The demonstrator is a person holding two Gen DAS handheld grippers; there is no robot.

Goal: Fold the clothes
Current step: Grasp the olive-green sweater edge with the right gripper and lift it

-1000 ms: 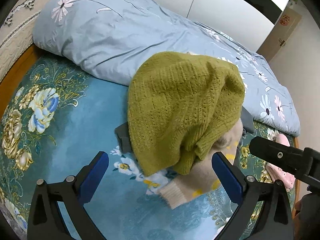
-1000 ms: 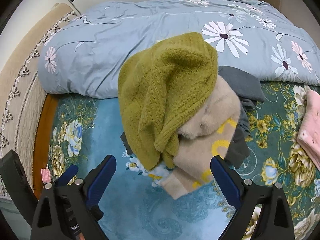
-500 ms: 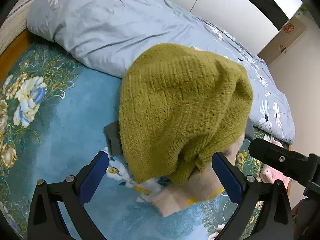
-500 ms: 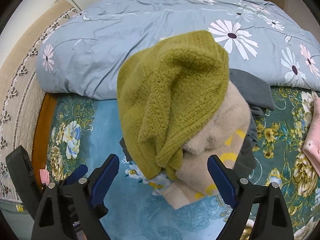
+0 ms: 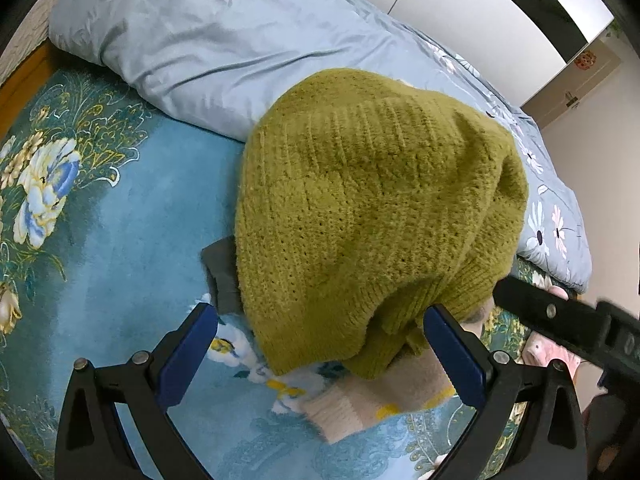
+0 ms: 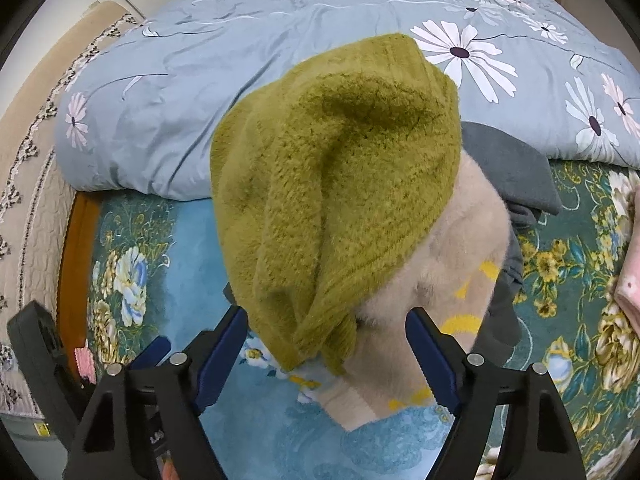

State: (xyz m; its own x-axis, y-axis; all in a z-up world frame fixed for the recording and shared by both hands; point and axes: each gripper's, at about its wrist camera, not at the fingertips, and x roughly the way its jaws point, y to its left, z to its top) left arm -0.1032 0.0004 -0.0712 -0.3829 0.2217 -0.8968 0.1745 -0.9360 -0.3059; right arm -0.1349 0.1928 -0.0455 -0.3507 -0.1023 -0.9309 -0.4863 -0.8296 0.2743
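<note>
An olive-green knit sweater lies heaped on top of a pile of clothes on the bed. Under it sits a fuzzy beige garment with yellow marks, and below that a dark grey garment. My left gripper stands open, its blue pads either side of the sweater's lower hem. My right gripper is open too, close in front of the hanging green edge and the beige garment. Neither holds anything.
The pile rests on a teal floral bedspread. A rolled light-blue floral duvet lies behind it. A pink cloth sits at the right. A wooden bed edge and a beige quilted cover are at the left.
Both grippers have moved in closer to the pile; the green sweater now fills more of each view and its hem sits between the open fingers.
</note>
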